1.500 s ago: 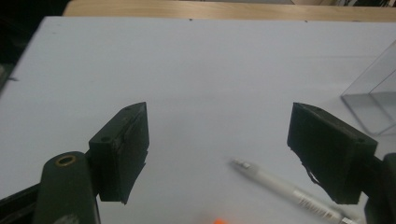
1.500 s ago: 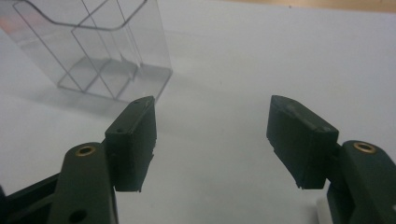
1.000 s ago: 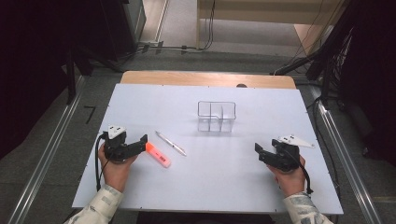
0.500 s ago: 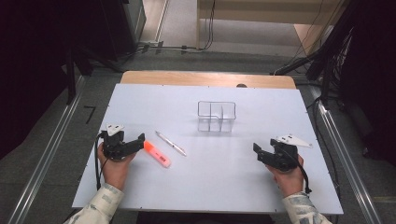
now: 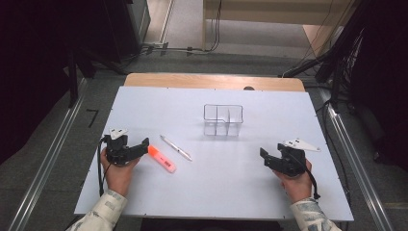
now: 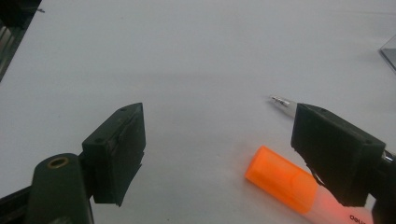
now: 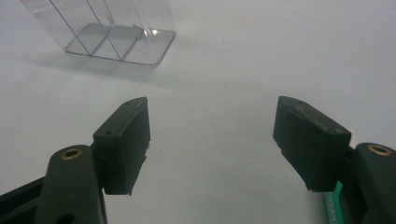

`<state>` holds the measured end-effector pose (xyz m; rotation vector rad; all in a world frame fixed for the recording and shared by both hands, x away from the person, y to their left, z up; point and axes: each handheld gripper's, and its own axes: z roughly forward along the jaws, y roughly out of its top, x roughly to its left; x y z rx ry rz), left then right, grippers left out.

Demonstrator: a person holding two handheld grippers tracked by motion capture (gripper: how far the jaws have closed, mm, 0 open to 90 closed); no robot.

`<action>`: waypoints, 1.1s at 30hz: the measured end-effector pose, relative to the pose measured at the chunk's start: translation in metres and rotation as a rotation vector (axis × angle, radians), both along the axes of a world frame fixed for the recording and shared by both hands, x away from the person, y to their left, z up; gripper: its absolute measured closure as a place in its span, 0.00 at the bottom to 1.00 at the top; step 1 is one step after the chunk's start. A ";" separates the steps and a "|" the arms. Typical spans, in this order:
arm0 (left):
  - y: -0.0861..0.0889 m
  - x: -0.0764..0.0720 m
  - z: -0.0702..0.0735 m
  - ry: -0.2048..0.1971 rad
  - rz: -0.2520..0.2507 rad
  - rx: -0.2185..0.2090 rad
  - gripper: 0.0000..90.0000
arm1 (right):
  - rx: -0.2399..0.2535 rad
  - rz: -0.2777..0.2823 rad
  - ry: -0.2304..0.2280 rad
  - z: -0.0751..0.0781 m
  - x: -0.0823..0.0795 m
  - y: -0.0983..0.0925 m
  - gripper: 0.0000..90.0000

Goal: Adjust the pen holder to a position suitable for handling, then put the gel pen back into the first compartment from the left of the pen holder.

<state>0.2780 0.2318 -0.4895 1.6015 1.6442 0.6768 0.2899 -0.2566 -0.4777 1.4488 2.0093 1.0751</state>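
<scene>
An orange highlighter lies on the white table at the left, with a slim white pen just beyond it. My left gripper rests beside the highlighter's near end, open and holding nothing. In the left gripper view the highlighter lies against the inner side of the right jaw of the left gripper, and the pen tip shows past that jaw. A clear divided organizer stands mid-table. My right gripper sits at the right, open and empty, facing the organizer.
A wooden strip borders the table's far edge. Metal rails run along both sides on the floor. Cables and dark equipment stand beyond the far edge. Bare white surface lies between the two grippers.
</scene>
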 end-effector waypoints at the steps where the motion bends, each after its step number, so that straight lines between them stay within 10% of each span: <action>1: 0.000 0.000 0.000 0.000 0.000 -0.001 0.21 | -0.001 0.000 0.001 0.000 0.000 0.000 0.29; 33: 0.008 0.000 -0.003 0.005 0.034 -0.019 0.20 | -0.004 0.075 0.004 -0.003 0.009 0.027 0.29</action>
